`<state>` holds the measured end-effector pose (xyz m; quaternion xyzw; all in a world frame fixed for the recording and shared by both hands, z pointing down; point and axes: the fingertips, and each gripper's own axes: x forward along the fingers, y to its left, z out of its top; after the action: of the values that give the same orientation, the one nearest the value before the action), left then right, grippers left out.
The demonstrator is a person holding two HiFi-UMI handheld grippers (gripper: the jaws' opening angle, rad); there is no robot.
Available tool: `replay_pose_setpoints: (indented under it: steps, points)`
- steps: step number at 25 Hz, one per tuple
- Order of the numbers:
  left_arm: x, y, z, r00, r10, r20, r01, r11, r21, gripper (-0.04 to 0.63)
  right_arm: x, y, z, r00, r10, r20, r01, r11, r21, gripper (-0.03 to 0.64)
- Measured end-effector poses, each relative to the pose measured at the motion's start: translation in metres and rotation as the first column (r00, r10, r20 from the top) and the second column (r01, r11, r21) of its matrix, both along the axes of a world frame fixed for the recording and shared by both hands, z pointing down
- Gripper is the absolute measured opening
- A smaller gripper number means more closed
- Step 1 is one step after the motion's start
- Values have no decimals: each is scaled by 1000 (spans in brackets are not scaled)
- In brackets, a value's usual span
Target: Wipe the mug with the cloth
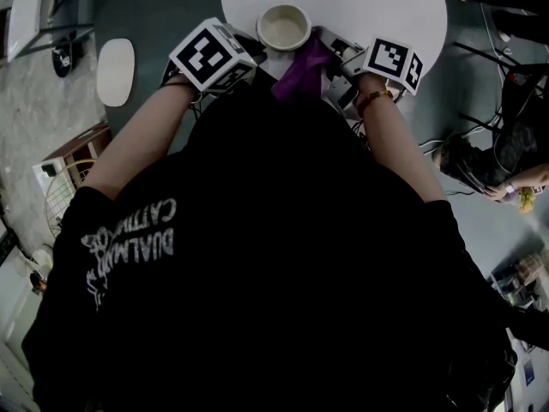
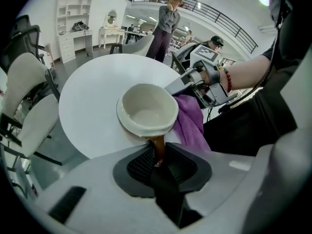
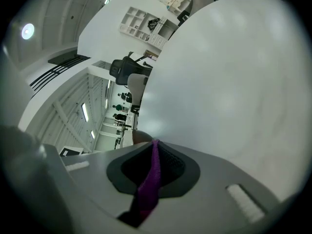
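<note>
Black-and-white marker cube leading, your left claw point(image 1: 256, 51) is reaching in from the left at the near edge of the round white counter point(image 1: 386, 7). In the left gripper view that claw point(image 2: 160, 160) is pinching the brown handle of the mug point(image 2: 147, 108), with both dark pads pressing on the handle's sides. The cream mug point(image 1: 284, 27) is sitting with its mouth up and showing a pale, bare inside. You are holding it right at the counter's point(image 2: 92, 101) near rim, and no view is showing whether its base is resting on the surface.

Just right of the mug, the purple cloth point(image 1: 300, 71) is hanging in a bunch. In the left gripper view the cloth point(image 2: 189, 121) is lying against the mug's right side and trailing down past the counter's edge.

Further right, your right claw point(image 1: 336, 51) is coming in from the right, its tips pointing at the mug. In the right gripper view this claw point(image 3: 153, 167) is squeezing together on a thin fold of the cloth point(image 3: 148, 184), which is running as a purple strip between the pads, with the counter point(image 3: 234, 82) filling the space beyond.
</note>
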<state>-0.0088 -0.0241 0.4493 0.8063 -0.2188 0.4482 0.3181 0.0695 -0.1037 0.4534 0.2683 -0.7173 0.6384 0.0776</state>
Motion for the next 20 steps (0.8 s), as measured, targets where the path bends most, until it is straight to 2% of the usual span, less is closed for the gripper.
replay_pose_setpoints:
  steps: [9, 12, 17, 20]
  points:
    - [10, 13, 2, 997, 77, -30, -78, 996, -30, 71, 2, -5, 3, 999, 9, -49, -8, 1000, 21, 31]
    - [7, 6, -2, 991, 109, -72, -113, 992, -48, 71, -9, -21, 3, 997, 6, -75, -5, 1000, 17, 31]
    - [-10, -6, 1, 984, 157, -86, -164, 983, -86, 72, -28, -46, 2, 993, -8, -114, 9, 1000, 6, 31]
    - [-17, -11, -2, 973, 186, -139, -201, 974, -106, 72, -44, -59, -1, 989, -36, -145, 38, 999, 12, 32]
